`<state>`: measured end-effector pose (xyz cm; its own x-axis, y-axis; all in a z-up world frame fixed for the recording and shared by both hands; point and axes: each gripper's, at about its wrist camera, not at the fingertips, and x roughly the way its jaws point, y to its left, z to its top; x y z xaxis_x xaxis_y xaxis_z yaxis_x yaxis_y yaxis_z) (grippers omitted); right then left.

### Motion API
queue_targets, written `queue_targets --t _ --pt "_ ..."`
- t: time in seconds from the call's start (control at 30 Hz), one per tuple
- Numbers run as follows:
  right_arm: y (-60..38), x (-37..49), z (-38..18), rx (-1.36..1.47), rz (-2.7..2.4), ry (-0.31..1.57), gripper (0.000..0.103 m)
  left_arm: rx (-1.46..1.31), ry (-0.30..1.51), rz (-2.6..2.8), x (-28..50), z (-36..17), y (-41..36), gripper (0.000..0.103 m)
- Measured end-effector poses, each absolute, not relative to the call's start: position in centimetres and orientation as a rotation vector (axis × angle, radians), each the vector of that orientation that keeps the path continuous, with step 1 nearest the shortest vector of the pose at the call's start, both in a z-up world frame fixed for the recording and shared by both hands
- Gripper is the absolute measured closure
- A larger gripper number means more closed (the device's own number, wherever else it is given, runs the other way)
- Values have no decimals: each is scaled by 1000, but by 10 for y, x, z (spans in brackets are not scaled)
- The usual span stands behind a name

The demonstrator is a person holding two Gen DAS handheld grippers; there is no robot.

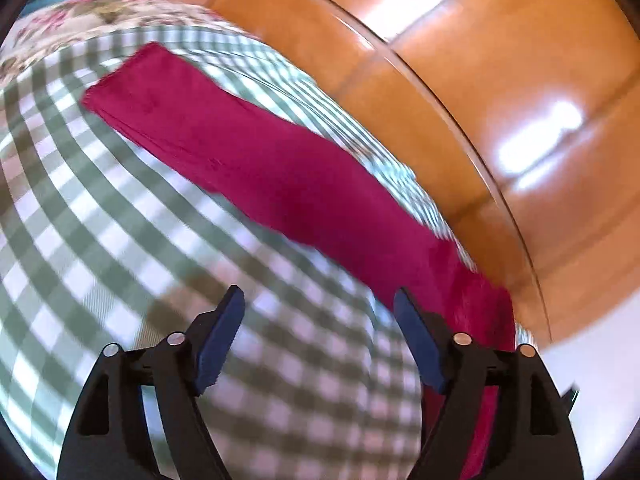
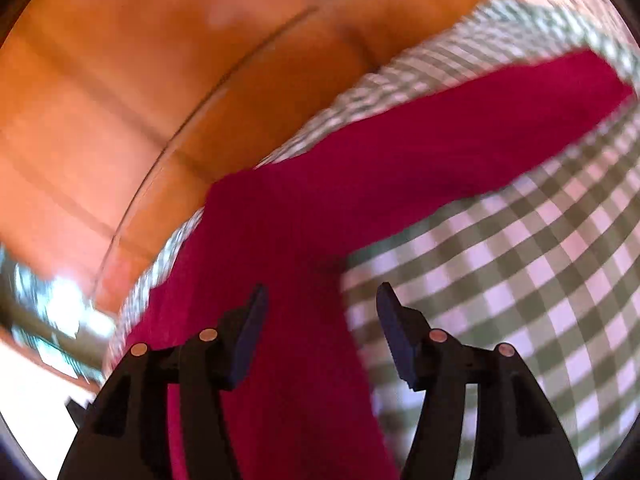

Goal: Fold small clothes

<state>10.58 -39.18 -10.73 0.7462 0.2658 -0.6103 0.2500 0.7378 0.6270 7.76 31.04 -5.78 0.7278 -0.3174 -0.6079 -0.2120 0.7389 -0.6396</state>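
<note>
Both of your views are smeared by motion blur, so fine detail on the cloth is lost, and the lower end of the magenta garment (image 1: 280,176) runs out of sight behind the black frame of each tool. You cannot make out what kind of garment it is; it reads only as a long, narrow band of deep pink fabric, smooth, with a faint crease or two. It lies on the table, on a green-and-white checked tablecloth (image 1: 100,240), stretched along the table's edge, with the orange tiled floor (image 1: 500,60) just beyond that edge. A floral-patterned cloth (image 1: 80,16) shows at the far end of the table in your left view, too blurred to identify. Your left tool (image 1: 320,300) stands spread wide, with only checked cloth between its blue pads and the garment passing just beside and under its right finger (image 1: 416,336); it pinches nothing. Your right tool (image 2: 322,300) is also spread, less widely, and the garment (image 2: 400,140) lies beneath the gap between its fingers, reaching away toward the table's far end; the pads do not press on it.
</note>
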Motion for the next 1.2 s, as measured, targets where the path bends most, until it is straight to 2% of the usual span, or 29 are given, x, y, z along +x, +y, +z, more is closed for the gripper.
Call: queue_targets --t 0.07,0.27,0.5,0.63,0.73,0.8,1.2 --pt "-427 107 -120 880 -55 724 47 -804 735 -25 83 -63 312 26" --pt "-503 97 -134 1122 -169 538 48 -694 669 -17 99 -69 271 12" --pt "-581 90 -146 1363 -312 294 54 -653 618 5 94 -76 263 10" --pt "-602 93 -144 1337 -381 295 62 -612 642 -1 95 -77 257 3" --pt "-617 98 -146 1324 -406 321 79 -532 707 47 104 -77 247 3" --pt "-626 99 -146 1315 -404 346 96 -498 729 66 108 -77 242 3" --pt "-673 51 -105 1095 -558 331 98 -427 767 104 112 -78 235 3"
